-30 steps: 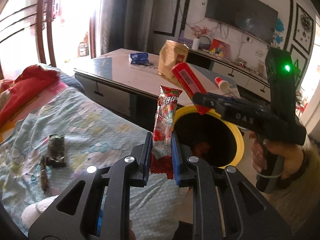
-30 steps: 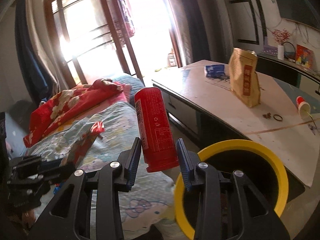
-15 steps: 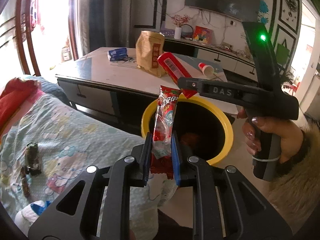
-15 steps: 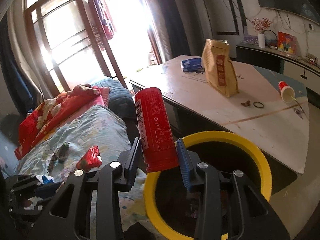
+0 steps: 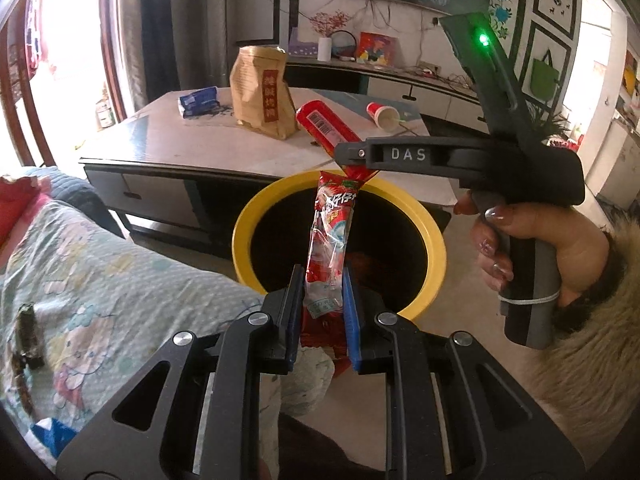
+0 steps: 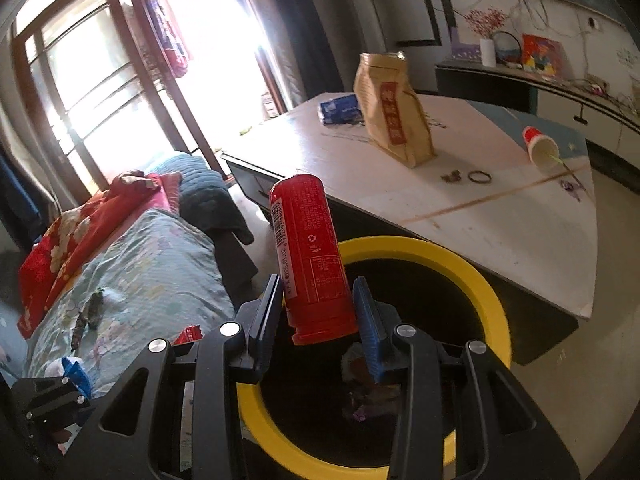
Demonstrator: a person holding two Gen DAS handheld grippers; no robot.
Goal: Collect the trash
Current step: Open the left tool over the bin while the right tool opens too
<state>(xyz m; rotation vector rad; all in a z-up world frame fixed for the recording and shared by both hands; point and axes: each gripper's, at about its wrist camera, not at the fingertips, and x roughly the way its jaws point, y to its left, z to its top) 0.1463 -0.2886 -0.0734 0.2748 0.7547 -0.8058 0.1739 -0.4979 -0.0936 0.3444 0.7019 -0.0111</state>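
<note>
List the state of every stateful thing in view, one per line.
Left tongs: shut on red snack wrapper, over the bin.
Right tongs: shut on red canister, upright above the bin.
Yellow-rimmed bin: open, trash inside.
Brown paper bag: upright on the table.
Red paper cup: tipped on its side.

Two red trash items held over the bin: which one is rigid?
The red can between the right gripper fingers: a hard cylinder. The red wrapper in the left gripper is flat, crinkled film. Both hang over the yellow-rimmed bin.
</note>
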